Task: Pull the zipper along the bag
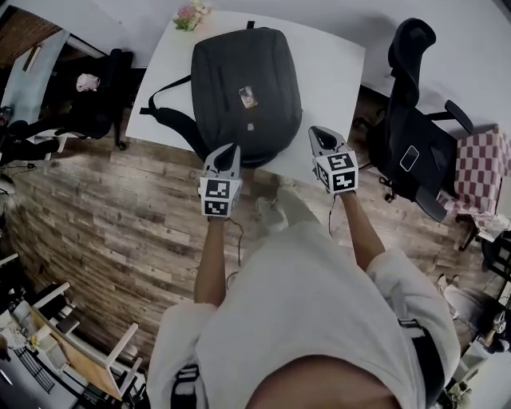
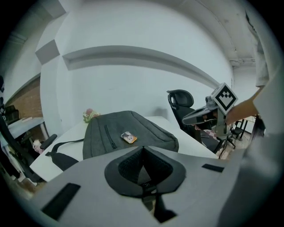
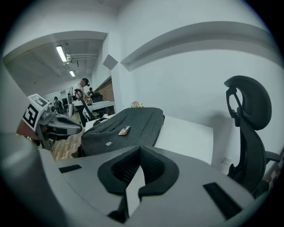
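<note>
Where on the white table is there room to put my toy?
The widest bare patch of the table lies between the backpack and the edge by the office chair. The other side is crowded by the strap and flowers.

I see a charcoal-grey backpack (image 1: 267, 68) with black straps (image 1: 177, 120) lying on a white table (image 1: 339, 60). At the backpack's middle is a small tag (image 1: 248, 97), orange-edged with a pale face. Beyond the backpack are pink and pale flowers (image 1: 190, 14). Right of the backpack stands a black office chair (image 1: 411, 132), and further right a red-and-white checked cloth (image 1: 481, 164). Left of the backpack the floor (image 1: 112, 216) is brown wood plank. My left gripper (image 1: 231, 148) and right gripper (image 1: 318, 130) are grey, each with black-and-white square markers.
</note>
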### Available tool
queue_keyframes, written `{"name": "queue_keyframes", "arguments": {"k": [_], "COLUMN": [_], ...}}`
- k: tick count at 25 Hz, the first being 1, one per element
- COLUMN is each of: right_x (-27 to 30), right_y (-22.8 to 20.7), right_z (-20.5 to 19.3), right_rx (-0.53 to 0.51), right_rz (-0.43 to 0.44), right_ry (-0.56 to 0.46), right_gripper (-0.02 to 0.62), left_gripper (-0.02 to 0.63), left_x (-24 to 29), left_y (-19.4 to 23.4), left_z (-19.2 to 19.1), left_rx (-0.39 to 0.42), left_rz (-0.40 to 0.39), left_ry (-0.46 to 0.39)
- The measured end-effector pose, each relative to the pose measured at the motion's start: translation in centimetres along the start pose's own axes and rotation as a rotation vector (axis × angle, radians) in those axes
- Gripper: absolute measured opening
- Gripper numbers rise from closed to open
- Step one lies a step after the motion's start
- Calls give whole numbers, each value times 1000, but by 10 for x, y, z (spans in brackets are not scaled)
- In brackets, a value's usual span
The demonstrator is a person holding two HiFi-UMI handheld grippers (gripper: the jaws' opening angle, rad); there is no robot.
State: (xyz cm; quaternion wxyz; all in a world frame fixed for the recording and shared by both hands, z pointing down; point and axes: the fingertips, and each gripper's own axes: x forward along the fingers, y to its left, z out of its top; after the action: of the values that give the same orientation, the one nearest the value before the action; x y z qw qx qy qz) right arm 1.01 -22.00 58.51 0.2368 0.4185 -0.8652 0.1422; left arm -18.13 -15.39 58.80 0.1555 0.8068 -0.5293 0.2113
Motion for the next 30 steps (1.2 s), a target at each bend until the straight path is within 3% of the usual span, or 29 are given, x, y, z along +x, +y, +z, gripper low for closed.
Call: {"name": "queue_keyframes", "arguments": {"k": [4,9,12,15,17,18,22,25,30], "right_x": [9,18,23,30,35,38,53,66,90], "right_y": [-6,-14,-18,-22,-24,-24,-22,-23,-30], "right_z": [-12,-21,-26,-29,-32,-34,-42,-49,-56], "right_rx": [3,4,-6,-20,-44,-65,-171,-223,-291], "right_rz": [26,47,62,73,77,78,95,129,180], "right_ry": [28,56,72,85,100,111,160,190,238], "right_gripper": [14,14,14,14,14,14,14,104,170], "left_gripper": [28,28,29,52,190,215,215,193,98], "left_x": [13,30,37,44,49,51,60,64,62], "left_y": [-19,-51,-63,-68,-69,-69,-69,-71,-79], "left_z": [-6,-20,-25,-28,-34,-37,-43,-46,-51], "left_rx": [116,390,498,531,535,540,567,558,570], "left_rz": [-50,-181,-237,-269,-287,-294,-296,-318,-347], "left_ry": [52,166,202,229,256,269,302,311,318]}}
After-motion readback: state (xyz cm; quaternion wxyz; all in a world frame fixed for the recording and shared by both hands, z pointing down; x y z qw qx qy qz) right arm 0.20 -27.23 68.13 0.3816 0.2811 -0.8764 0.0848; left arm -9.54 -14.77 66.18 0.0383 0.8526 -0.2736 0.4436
